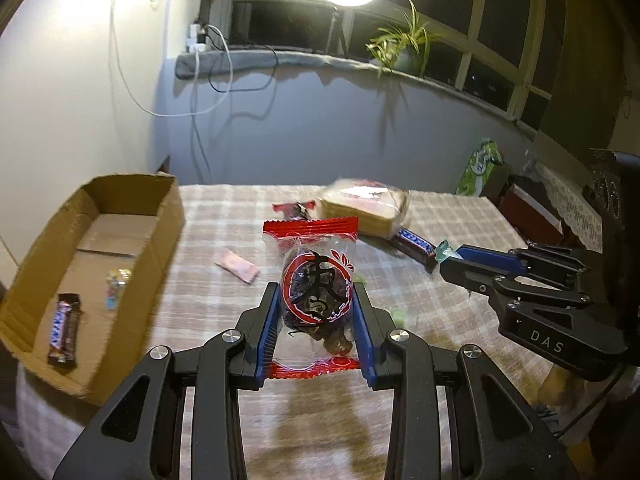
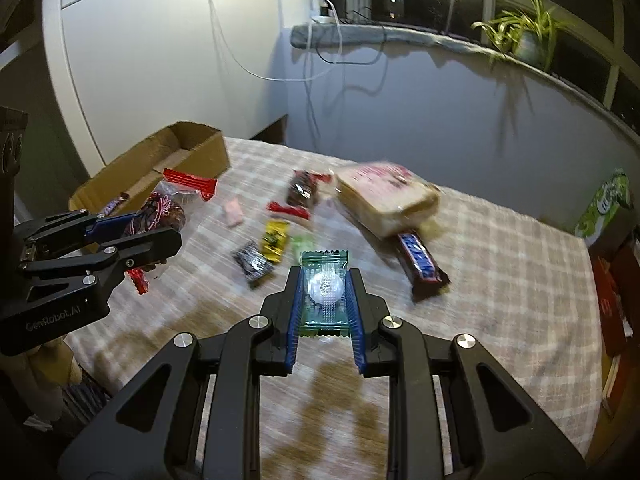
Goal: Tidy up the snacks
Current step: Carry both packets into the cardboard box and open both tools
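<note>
My left gripper (image 1: 316, 300) is shut on a clear red-edged date packet (image 1: 314, 280), held above the checked tablecloth; both also show in the right wrist view, the gripper (image 2: 160, 236) and the packet (image 2: 168, 204). My right gripper (image 2: 325, 280) is shut on a green-edged candy packet (image 2: 325, 288) with a white ball inside; in the left wrist view this gripper (image 1: 444, 258) shows at the right. A cardboard box (image 1: 160, 232) at the left holds a Snickers bar (image 1: 64, 328) and a small candy (image 1: 114, 284).
On the table lie a wrapped bread slice (image 2: 388, 196), a blue-labelled chocolate bar (image 2: 420, 264), a second date packet (image 2: 302, 190), a pink candy (image 2: 234, 212), yellow (image 2: 274, 240) and black (image 2: 252, 266) packets. A green box (image 2: 604, 204) stands at the right edge.
</note>
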Tool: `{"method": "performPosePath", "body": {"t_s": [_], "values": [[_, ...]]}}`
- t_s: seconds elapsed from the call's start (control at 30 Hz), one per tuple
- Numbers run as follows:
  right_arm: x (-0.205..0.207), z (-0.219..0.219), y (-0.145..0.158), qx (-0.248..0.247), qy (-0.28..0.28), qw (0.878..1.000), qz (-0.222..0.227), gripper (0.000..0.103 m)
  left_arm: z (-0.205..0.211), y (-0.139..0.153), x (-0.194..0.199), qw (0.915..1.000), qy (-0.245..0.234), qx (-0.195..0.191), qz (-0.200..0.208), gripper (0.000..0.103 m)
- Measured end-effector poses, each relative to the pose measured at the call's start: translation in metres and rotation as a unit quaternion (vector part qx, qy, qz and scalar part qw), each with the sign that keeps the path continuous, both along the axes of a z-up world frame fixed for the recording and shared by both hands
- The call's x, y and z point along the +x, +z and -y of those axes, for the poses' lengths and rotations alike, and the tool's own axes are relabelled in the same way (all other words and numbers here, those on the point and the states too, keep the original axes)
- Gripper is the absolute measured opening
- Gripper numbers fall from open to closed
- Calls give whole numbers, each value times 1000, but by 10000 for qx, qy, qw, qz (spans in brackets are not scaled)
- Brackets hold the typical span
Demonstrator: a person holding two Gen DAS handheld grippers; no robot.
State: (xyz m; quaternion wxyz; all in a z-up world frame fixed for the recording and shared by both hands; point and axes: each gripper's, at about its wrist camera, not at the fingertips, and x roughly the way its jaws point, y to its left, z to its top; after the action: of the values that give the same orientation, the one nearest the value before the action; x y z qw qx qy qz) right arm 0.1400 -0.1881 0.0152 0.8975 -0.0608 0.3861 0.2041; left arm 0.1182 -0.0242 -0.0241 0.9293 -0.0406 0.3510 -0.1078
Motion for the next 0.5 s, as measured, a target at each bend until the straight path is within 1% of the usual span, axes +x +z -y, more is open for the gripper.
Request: {"method": "performPosePath", "body": {"t_s": [0.2, 0.5], "values": [[-1, -30, 14, 15, 238, 9996, 118, 22, -21, 9, -8, 9997, 203, -49, 132, 32], [3, -78, 30, 46, 597, 9978, 283, 22, -58, 15, -17, 9982, 547, -95, 235, 32]]}}
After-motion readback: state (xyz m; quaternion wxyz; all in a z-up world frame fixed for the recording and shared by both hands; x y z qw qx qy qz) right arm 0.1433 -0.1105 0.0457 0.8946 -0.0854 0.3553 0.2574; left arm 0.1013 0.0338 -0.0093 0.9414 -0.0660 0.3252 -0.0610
